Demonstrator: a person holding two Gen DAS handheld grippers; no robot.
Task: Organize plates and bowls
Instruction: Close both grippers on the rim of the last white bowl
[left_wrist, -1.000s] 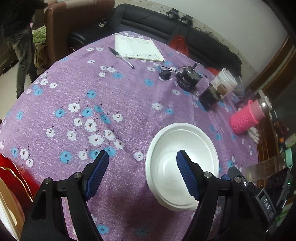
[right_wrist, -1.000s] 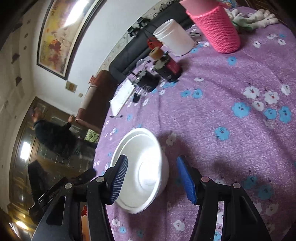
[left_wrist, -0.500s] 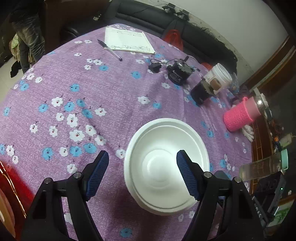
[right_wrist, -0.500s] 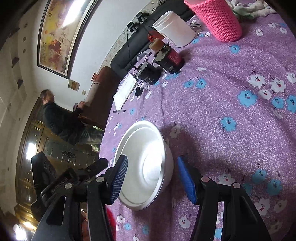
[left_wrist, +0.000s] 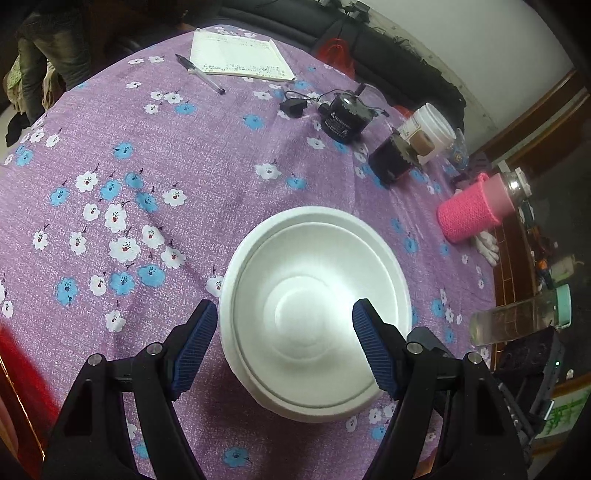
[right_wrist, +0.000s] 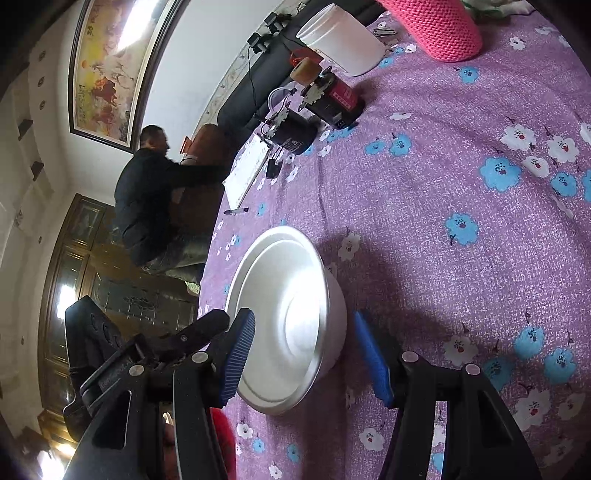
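Hidden or unclear: the red shape at the lower left edge of the left view is blurred and cut off; I can't name it. The far side of the bowls (right_wrist: 291, 321) in the right view sits behind my left claw's (left_wrist: 284, 350) black body, which pokes in at lower left of that frame. Whether any pad touches foam I cannot tell in either view.

Bowls (left_wrist: 314, 321): two white foam ones, nested, seen as a double rim. Round, smooth, matte, with a ringed flat bottom. They stand upright on the cloth (left_wrist: 147, 155), lower centre of both frames.

Left claw: jaws wide apart. Its left pad lies just outside the bowls' left rim; its right pad shows over the inside of the bowls near the right rim. Holding nothing.

Right claw (right_wrist: 303, 354): jaws apart too, straddling the stack from the side; one pad over the rim at left, the other beside the outer wall at right. Nothing held.

Pads on both claws are blue, ribbed; arms black plastic with round bolts.

Cloth: purple weave, printed white and blue flowers, slightly creased.

Upper frame, left view: notepad (left_wrist: 240, 55) and pen (left_wrist: 199, 74), well apart from the bowls. A pink knitted sleeve (left_wrist: 469, 214) at right.
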